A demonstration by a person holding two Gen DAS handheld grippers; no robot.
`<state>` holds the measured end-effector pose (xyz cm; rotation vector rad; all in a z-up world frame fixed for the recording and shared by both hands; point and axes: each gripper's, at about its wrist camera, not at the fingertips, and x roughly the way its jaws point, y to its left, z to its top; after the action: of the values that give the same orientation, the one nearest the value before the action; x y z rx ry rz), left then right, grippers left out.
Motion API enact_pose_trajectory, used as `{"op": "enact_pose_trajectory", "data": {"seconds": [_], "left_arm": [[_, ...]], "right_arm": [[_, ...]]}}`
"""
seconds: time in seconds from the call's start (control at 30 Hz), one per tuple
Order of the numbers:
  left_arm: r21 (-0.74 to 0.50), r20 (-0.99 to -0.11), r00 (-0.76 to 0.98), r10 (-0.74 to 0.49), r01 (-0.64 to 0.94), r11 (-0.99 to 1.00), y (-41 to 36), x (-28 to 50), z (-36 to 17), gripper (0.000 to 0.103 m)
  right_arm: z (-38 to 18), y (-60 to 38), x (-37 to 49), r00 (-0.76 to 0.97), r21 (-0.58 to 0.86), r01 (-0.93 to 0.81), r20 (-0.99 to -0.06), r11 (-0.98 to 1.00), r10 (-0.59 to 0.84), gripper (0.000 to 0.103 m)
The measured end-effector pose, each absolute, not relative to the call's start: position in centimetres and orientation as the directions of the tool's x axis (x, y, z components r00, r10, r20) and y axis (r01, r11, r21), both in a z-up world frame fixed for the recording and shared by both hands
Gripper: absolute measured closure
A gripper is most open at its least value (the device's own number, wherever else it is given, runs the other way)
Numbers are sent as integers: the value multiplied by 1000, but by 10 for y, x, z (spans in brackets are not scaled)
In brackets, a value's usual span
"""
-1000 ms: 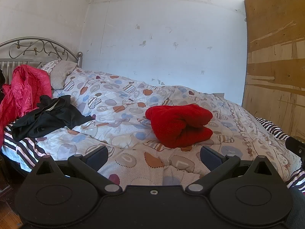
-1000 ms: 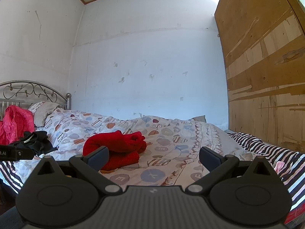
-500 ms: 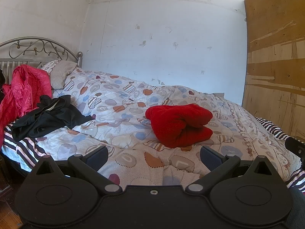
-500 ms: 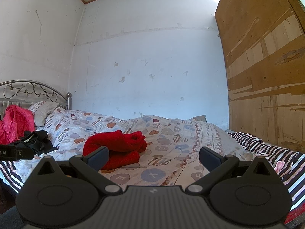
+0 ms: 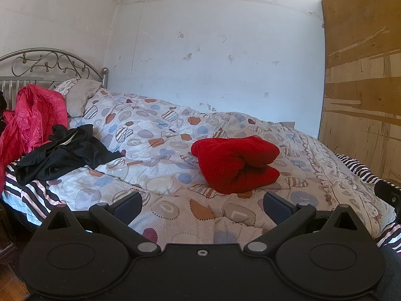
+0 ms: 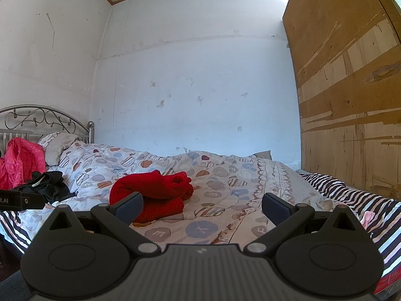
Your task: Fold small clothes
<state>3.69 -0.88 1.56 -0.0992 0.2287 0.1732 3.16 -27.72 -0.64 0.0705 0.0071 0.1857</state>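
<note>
a: where is the red garment (image 5: 235, 163) found?

b: it is seen folded into a bundle on the patterned quilt (image 5: 160, 135), near the middle of the bed, well apart from both claws.

a: and how are the claws held?

b: the left claw (image 5: 202, 203) is spread wide with nothing gripped; the right claw (image 6: 202, 203) is likewise spread and empty. a black garment (image 5: 62, 151) and a pink jacket (image 5: 30, 115) are heaped by the metal headboard (image 5: 50, 59).

My left camera looked from the bedside, low, across the quilt (image 5: 155, 135) toward the far wall. My right one sat further right, tilted higher. Both shared the red bundle (image 5: 235, 163) (image 6: 153, 190) and headboard (image 5: 50, 60).
</note>
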Motion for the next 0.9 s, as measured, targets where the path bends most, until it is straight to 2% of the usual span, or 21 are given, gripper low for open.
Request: {"op": "enact_pose_trajectory", "data": {"seconds": [0.9], "left_arm": [[-78, -238, 958, 157, -180, 981, -10, 37, 15, 1]], "right_arm": [[-8, -276, 31, 983, 71, -185, -3, 980, 186, 0]]}}
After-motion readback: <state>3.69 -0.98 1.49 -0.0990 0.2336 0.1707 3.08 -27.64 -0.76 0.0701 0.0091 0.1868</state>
